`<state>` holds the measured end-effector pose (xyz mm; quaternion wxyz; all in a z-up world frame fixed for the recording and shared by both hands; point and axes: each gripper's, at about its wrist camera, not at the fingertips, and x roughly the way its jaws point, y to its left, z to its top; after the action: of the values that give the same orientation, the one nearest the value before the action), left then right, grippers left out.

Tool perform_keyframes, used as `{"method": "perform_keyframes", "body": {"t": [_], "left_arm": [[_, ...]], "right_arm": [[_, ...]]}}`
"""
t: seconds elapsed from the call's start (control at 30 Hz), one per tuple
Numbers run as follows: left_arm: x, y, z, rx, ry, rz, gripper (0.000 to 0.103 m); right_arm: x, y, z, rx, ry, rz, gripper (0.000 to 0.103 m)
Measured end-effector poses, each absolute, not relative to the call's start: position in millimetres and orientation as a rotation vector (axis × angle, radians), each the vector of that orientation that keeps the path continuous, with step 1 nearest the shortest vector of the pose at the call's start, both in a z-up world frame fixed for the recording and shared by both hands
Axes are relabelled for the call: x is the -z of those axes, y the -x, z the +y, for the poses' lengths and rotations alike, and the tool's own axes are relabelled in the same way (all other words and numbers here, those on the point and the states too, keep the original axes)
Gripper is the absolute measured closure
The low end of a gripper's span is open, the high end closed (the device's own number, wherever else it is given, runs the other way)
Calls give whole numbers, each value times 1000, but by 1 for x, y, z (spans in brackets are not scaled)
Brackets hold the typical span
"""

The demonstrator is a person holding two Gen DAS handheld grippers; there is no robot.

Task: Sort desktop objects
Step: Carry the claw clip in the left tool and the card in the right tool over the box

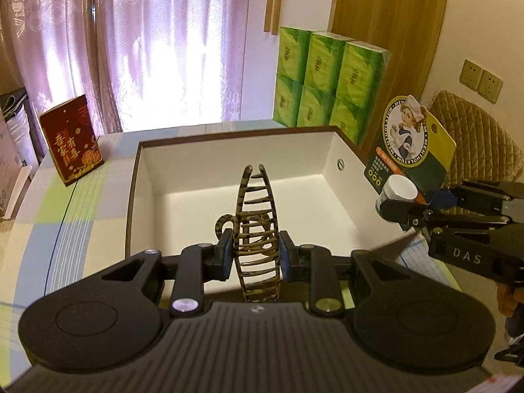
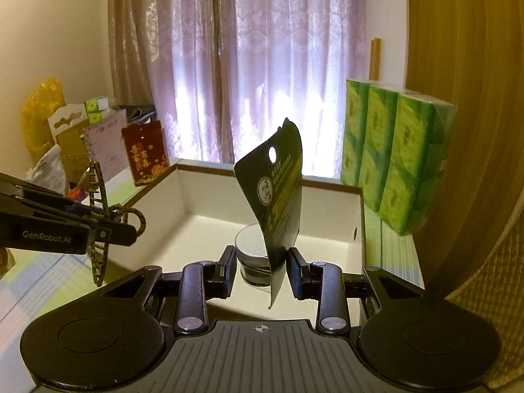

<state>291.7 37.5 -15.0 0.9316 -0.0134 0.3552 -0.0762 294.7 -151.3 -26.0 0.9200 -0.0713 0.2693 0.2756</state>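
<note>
1. Left wrist view: table w/ pastel checked cloth fills the bottom; curtains behind it, lit from the window.
2. Open box, white inside w/ dark brown rim, sits mid-table. Its floor looks bare in both views.
3. Green tissue packs, stacked two high and three across, stand just behind the box's far right corner; same stack in right wrist view.
4. Red gift box w/ gold characters stands upright on the cloth, left of the box, apart from it.
5. Left gripper: fingers narrow, blue pads pressed on both sides of a hair claw clip, tortoiseshell pattern. Clip is held upright, teeth pointing away from the cam, above the box's near edge. Right wrist view shows it at far left, clamped in that gripper and off the table.
6. Right gripper: fingers narrow, holding a carded Mentholatum jar. Card stands edge-on btw the pads w/ its dark back to the cam; small round jar w/ white lid sticks out leftward. Held above the box's near right part. In left wrist view the card front shows a nurse logo, jar below it, over the right wall.
7. Part of a hand at the right edge, on the gripper handle.
</note>
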Motion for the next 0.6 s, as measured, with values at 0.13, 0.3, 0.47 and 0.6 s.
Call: {"method": "perform_keyframes", "body": {"t": [0.13,0.3,0.47,0.6], "left_arm": [[18,-316,39,167,35,738,80],[32,-340,37,164,7,759,80],[50,-363,41,173,52,805,80],[67,-380,41,172,53,842,80]], "right_arm": [[32,-313,-145,-566,145,576,73],[44,-333,-137,-564,143,607,73],[60,-352,-128,-594,134,653,73],[78,-367,-123,-606,126,714,73]]}}
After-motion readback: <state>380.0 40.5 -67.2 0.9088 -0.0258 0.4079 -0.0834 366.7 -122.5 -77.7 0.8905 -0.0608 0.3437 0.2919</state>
